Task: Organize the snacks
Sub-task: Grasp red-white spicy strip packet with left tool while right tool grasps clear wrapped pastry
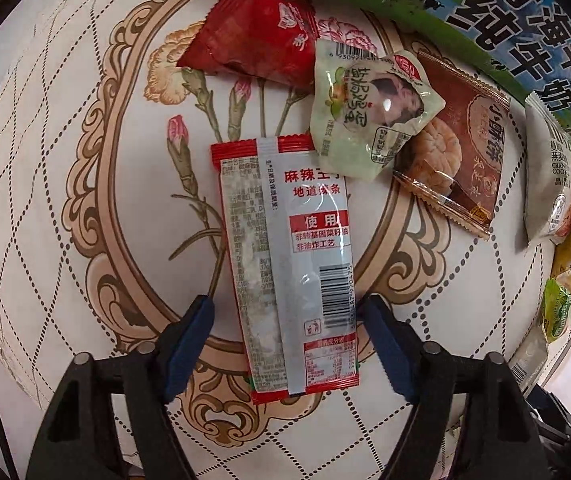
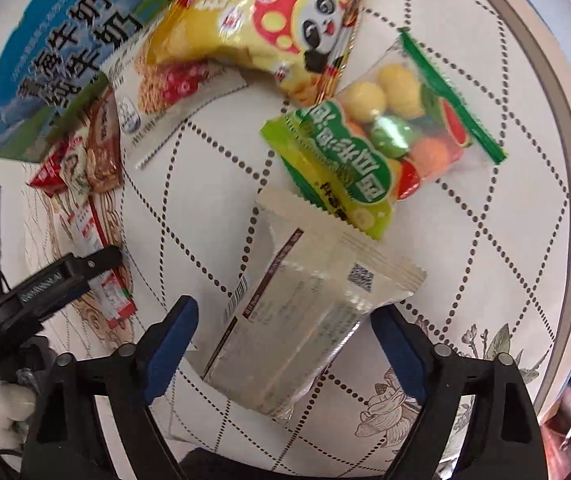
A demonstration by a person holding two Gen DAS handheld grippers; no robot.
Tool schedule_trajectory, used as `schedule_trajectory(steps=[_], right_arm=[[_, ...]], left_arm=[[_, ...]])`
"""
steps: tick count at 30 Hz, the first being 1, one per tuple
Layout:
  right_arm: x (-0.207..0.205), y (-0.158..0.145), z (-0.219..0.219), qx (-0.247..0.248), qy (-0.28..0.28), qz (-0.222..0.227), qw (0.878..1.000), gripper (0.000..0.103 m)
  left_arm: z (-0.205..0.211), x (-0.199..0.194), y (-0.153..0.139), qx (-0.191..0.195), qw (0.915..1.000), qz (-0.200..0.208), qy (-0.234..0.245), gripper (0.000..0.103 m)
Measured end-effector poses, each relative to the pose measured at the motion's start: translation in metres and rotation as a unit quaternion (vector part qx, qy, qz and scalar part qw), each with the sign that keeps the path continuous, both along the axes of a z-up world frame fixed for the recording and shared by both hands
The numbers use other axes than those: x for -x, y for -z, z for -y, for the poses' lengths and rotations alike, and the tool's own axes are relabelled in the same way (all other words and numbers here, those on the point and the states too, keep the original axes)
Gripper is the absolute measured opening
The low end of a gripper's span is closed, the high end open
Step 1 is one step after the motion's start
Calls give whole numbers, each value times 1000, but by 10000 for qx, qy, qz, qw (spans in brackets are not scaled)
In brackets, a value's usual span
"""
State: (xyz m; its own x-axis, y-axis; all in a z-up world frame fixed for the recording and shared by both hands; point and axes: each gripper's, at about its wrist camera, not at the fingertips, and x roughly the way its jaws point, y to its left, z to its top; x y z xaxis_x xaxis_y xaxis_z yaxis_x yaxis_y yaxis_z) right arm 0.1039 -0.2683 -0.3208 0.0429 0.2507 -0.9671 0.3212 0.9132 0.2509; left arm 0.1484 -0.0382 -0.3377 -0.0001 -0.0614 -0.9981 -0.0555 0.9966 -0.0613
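My left gripper (image 1: 287, 308) straddles the red-and-silver packet (image 1: 285, 264), jaws apart; right gripper (image 2: 283, 312) gapes around the cream wrapper (image 2: 305, 312).

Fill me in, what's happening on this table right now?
A person is sorting snacks with a claw in each hand. The left claw straddles the long red-and-white spicy strip packet; its pads do not yet press on it. The right claw is open around a pale wafer packet. Other snacks lie loose by the milk carton.
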Motion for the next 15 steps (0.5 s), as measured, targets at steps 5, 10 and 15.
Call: schedule_trajectory(steps=[5, 10, 15], right_arm=[[0, -2, -39, 693, -1144, 391, 9902, 79], [7, -5, -76, 996, -2436, 576, 9630, 79], [22, -1, -105, 1347, -3478, 531, 9263, 81]], left_arm=[[-10, 34, -1, 126, 9999, -80, -70, 52], [-10, 80, 4, 227, 9986, -473, 83, 52], [-5, 101, 11, 192, 9979, -591, 159, 54]])
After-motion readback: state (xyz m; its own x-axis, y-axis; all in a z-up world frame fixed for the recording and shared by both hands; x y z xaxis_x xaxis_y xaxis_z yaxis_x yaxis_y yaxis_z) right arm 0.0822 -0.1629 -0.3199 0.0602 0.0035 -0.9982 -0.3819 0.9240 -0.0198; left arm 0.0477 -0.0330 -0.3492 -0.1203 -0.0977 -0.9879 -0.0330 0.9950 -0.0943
